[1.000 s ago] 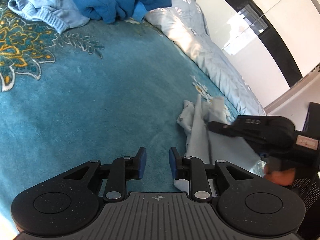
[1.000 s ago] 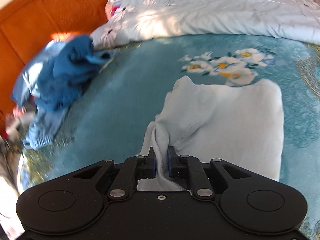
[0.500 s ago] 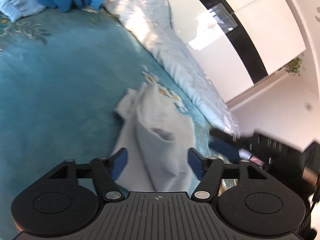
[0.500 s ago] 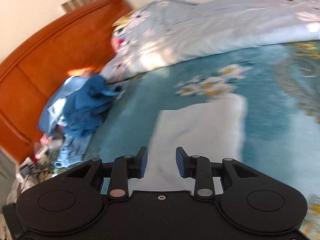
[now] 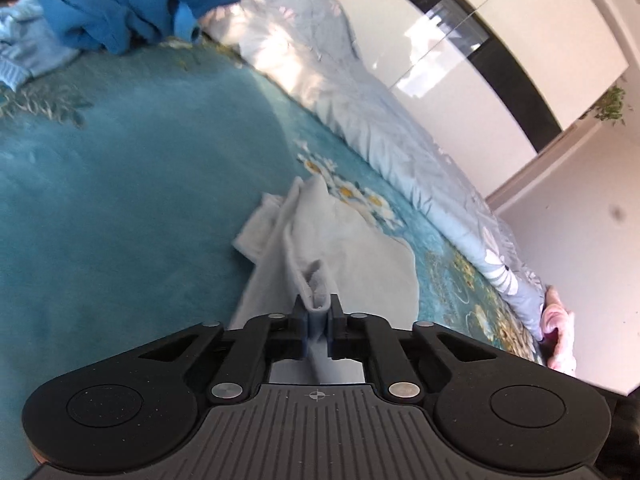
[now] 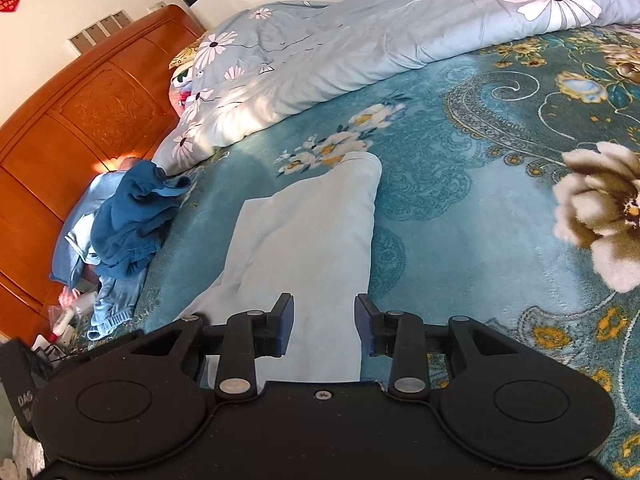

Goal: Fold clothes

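Observation:
A pale blue garment (image 6: 308, 236) lies partly folded on the teal flowered bedspread (image 6: 480, 200). In the left wrist view the same garment (image 5: 352, 248) stretches away from me, and my left gripper (image 5: 318, 312) is shut on a bunched fold at its near edge. My right gripper (image 6: 324, 322) is open and empty, hovering over the near end of the garment. A pile of dark blue and light blue clothes (image 6: 128, 220) lies near the headboard, and it also shows in the left wrist view (image 5: 120, 12).
A pale floral duvet (image 6: 400, 36) is heaped along the far side of the bed. A wooden headboard (image 6: 80, 120) stands at the left. Small items and a cable lie on the floor (image 6: 60, 328) by the bed corner. White wardrobe doors (image 5: 520, 40) stand beyond.
My right gripper let go of the garment fold and opened. My left gripper swung over to the garment, opened wide, then shut on its near fold.

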### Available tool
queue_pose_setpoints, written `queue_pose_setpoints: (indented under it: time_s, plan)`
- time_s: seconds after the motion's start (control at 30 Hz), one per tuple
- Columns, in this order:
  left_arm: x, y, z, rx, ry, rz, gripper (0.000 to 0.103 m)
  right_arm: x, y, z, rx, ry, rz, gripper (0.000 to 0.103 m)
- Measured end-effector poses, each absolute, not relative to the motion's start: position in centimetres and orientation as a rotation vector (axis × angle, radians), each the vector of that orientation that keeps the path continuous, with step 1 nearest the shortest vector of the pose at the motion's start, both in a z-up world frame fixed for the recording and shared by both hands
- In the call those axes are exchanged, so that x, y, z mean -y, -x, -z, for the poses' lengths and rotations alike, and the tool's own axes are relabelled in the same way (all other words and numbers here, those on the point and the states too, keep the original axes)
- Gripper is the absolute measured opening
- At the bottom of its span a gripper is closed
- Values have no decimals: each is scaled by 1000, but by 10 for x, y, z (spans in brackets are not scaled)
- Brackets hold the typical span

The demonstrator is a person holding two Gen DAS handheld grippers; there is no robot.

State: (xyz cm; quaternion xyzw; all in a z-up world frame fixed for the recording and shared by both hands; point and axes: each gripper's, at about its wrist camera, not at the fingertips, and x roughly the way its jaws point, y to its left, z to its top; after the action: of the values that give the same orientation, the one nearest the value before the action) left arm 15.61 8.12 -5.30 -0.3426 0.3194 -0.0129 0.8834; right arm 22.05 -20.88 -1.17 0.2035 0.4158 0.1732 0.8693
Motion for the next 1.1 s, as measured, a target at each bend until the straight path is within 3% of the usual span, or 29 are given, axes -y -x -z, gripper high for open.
queue_pose_setpoints:
  time_s: [0.2,0.3,0.4,0.47,0.53,0.57,0.7,0.77,0.83,0.93,1.1]
  plan:
    - [-109,-140,87,-745,737,-44,6,204,-218,24,-891,-403,-386,36]
    - [-118,-132,91,-721,782,-22,14,201,-216,38,-914,-394,-381,36]
    - [-124,-133,86,-706,759,-26,47,204,-214,51,-928,-407,-377,37]
    - [-128,-137,85,-690,765,-8,53,206,-213,60,-938,-424,-374,39]
    - [-129,-145,87,-704,777,15,70,206,-213,67,-945,-448,-384,40]
    - [-126,-149,88,-718,767,26,71,205,-213,70,-947,-460,-391,40]
    - [-115,-162,91,-737,709,52,70,196,-213,79,-965,-479,-416,41]
    - [-112,-164,91,-747,706,47,57,191,-211,81,-958,-476,-433,37]
    - [-110,-164,92,-765,714,32,34,191,-210,80,-948,-475,-434,15]
    - [-103,-161,91,-773,693,25,14,198,-210,76,-924,-503,-444,7]
    - [-74,-153,81,-772,653,87,6,216,-214,57,-875,-458,-423,5]
